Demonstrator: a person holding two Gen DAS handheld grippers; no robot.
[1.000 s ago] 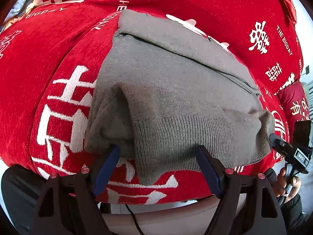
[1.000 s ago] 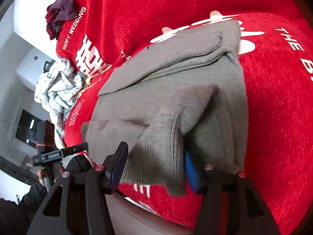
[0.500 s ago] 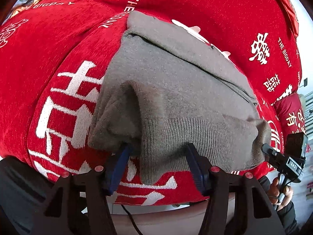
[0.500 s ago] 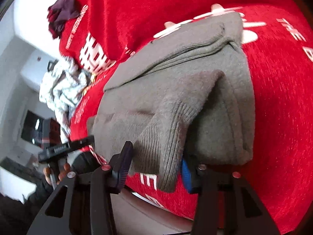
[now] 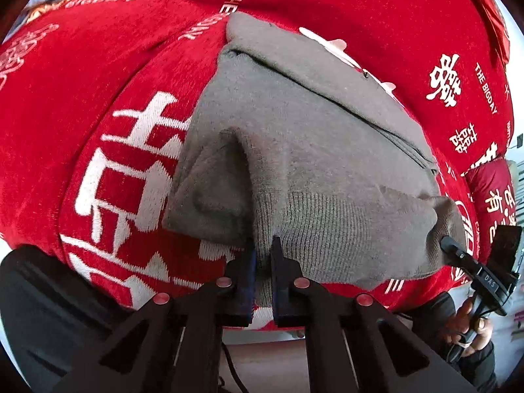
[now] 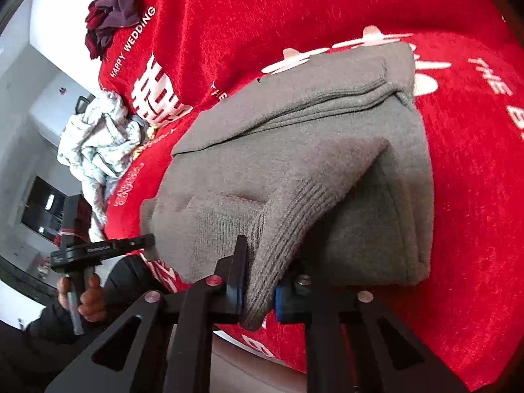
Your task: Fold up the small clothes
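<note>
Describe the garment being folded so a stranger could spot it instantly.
Start at the red cloth with white lettering. At its near edge lies a plain grey knit sweater, partly folded. Unlike the crumpled pale clothes and dark purple heap farther off, both tools pinch its ribbed hem.

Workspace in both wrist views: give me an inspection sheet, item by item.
Surface: red cloth with white lettering.
Job's things: grey knit garment, partly folded, ribbed hem toward the cameras.
Clutter: pale crumpled cloth; dark purple clothes.
Grippers: left gripper shut on the hem; right gripper closing, its pads pressing the hem.
Cables: black cable below the left gripper.
Surroundings: white walls, dark furniture.
</note>
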